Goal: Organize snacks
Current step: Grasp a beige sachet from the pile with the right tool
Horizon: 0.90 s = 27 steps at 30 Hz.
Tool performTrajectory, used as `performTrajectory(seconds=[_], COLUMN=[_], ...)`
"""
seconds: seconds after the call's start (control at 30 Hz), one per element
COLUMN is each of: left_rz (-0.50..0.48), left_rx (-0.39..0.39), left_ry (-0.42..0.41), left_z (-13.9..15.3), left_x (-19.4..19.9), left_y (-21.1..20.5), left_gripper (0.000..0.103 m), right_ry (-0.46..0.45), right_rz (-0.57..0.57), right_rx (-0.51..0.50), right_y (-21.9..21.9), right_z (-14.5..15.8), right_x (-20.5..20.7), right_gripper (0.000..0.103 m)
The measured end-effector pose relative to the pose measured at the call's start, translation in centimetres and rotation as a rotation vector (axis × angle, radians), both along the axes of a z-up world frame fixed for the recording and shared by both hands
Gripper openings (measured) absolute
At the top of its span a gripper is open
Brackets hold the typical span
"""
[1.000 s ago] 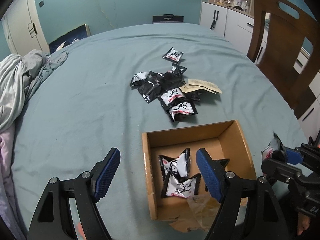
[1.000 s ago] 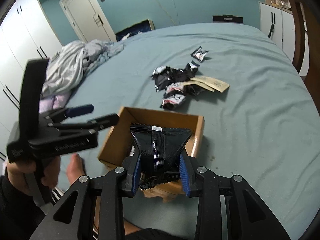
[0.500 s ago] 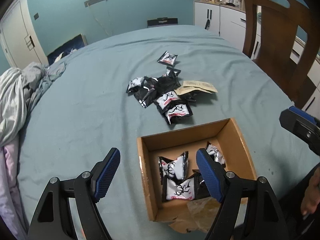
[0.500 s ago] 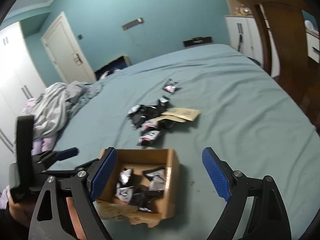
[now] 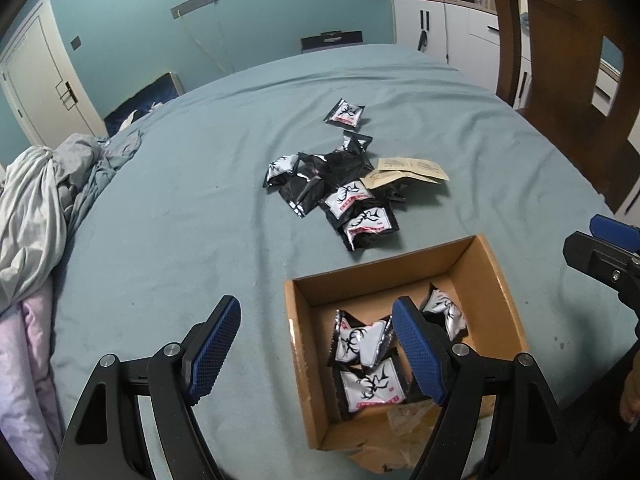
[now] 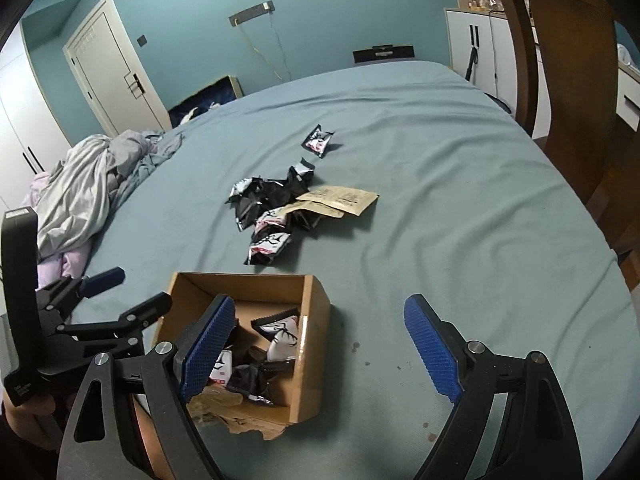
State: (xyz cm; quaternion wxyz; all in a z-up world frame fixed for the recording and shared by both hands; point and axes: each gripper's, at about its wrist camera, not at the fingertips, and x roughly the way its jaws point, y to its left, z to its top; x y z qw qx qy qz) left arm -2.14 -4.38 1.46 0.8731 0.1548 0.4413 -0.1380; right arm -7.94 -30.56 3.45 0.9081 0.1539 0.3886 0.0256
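- The right gripper (image 6: 320,352), which clamped a black snack packet a second ago, has just been opening; its jaws now gape wide and empty.
- That packet now lies in the cardboard box (image 5: 298,344) with the other snack packets (image 5: 362,344).
- The left gripper (image 5: 316,344) is spread wide, empty.
- A pile of packets (image 5: 340,192) remains on the bed (image 5: 160,220) beyond the box.
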Motion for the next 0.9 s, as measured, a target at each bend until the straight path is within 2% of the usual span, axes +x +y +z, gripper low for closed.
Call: performTrajectory(seconds=[0.1,0.27,0.33,0.47,0.57,0.7,0.9], left_rz=[0.005,0.017,0.032,0.058,0.113,0.199,0.185], left_rx=[-0.007,-0.072,-0.075,-0.049,-0.081,-0.143,-0.068], left_ry=[0.009,0.122,0.132,0.110,0.109,0.172,0.171], left_z=[0.0,-1.0,-1.4,-1.8,-1.9,-2.9,-4.0], left_x=[0.3,2.1,2.8,4.0,5.4,7.2,7.2], left_y=[0.0,0.1,0.3,0.4,1.4,3.3,3.0], left_gripper=[0.079,0.081,0.081,0.081,0.081,0.080,0.080], right_ry=[0.016,0.045,0.060,0.083,0.099,0.136,0.200], right_rz=[-0.021,-0.012,-0.011,-0.011,-0.017,-0.013,0.040], right_rx=[-0.019,-0.139,-0.160,-0.156,-0.161,-0.133,-0.108], right_y=[-0.1,0.2,0.1,-0.6,-0.9,-1.3,-1.0], right_z=[-0.1,0.1,0.1,-0.1,-0.5,-2.0,-4.5], right_x=[0.7,3.0,4.0,6.9,9.1,12.2,16.7], right_gripper=[0.086,0.086,0.086,0.086,0.086,0.086,0.086])
